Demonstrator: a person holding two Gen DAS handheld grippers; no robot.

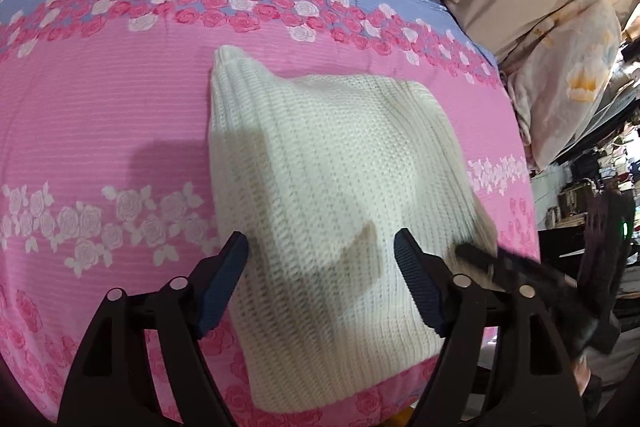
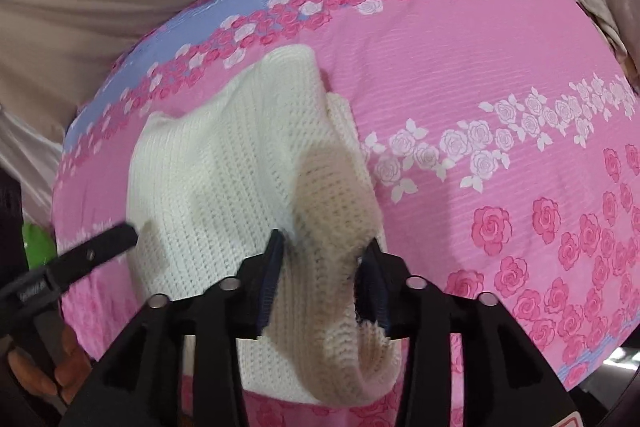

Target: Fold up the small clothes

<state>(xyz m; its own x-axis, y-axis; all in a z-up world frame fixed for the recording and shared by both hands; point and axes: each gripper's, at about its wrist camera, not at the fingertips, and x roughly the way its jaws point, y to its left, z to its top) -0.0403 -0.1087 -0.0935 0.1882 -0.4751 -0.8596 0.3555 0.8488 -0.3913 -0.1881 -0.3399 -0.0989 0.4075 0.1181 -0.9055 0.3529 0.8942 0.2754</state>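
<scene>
We see the cream knitted garment (image 1: 320,187) lying on the bed's pink rose-patterned cover (image 1: 100,115), directly ahead of both claws. Our right claw (image 2: 324,267) is clenched on a raised fold at its near edge. Our left claw (image 1: 320,247) hangs released above the knit, the right claw's tip just beside it.

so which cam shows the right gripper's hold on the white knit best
The right wrist view: a fold of the white knit sits between the right gripper fingers. The left wrist view shows that gripper only blurred at the knit's right edge.
</scene>
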